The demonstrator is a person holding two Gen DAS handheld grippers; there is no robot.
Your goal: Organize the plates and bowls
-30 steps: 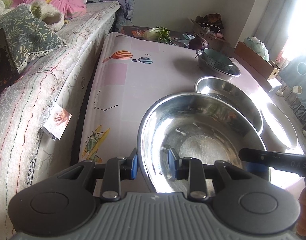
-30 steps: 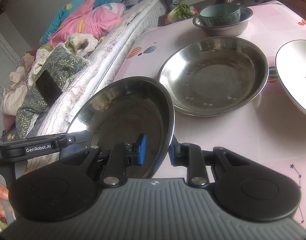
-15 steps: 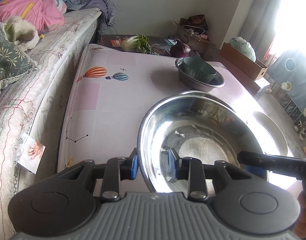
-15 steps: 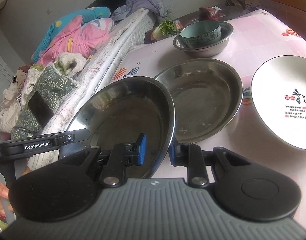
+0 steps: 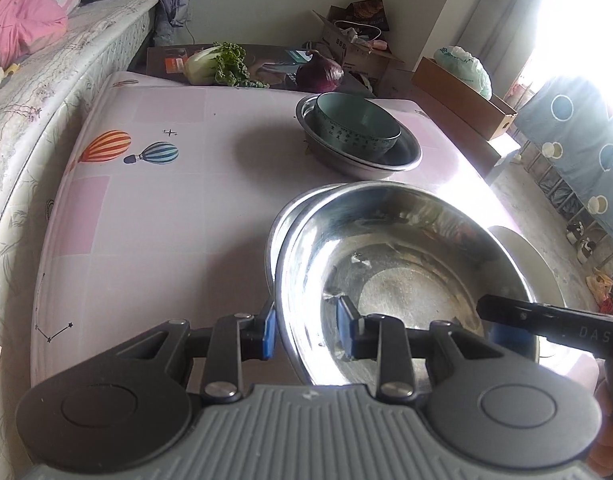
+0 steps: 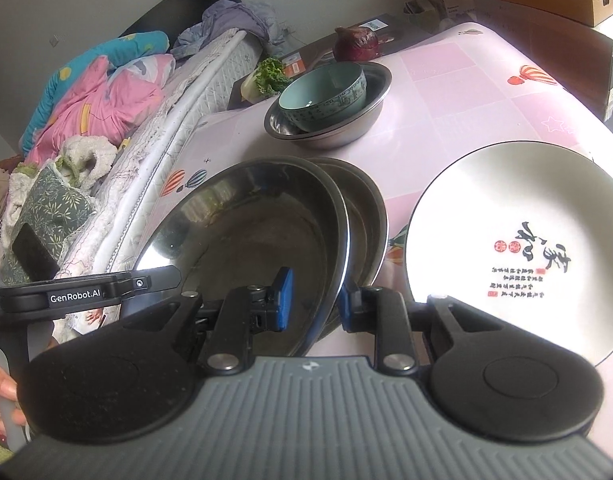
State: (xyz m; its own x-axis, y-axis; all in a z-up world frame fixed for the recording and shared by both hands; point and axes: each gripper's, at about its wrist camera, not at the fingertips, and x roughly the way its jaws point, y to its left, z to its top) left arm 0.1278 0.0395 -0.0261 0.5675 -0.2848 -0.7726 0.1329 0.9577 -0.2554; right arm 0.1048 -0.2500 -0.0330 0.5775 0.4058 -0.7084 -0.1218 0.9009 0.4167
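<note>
Both grippers are shut on the rim of one steel plate (image 5: 406,280), my left gripper (image 5: 306,330) on its left edge and my right gripper (image 6: 316,300) on its right edge. The held steel plate (image 6: 258,240) hangs just above a second steel plate (image 6: 370,216) on the table and nearly covers it. Only a sliver of that lower plate's rim (image 5: 278,220) shows in the left wrist view. A white ceramic plate (image 6: 506,240) with calligraphy lies to the right. A teal bowl (image 6: 322,96) sits inside a steel bowl (image 6: 346,128) at the back.
The table has a pink patterned cloth (image 5: 166,208). A bed (image 6: 106,128) with bedding runs along its left side. A cabbage (image 5: 218,66) and a red onion (image 6: 356,44) lie beyond the far edge. Cardboard boxes (image 5: 462,92) stand at the back right.
Both grippers have carried the held steel plate forward and to the right, over the second steel plate, which is now almost covered.
</note>
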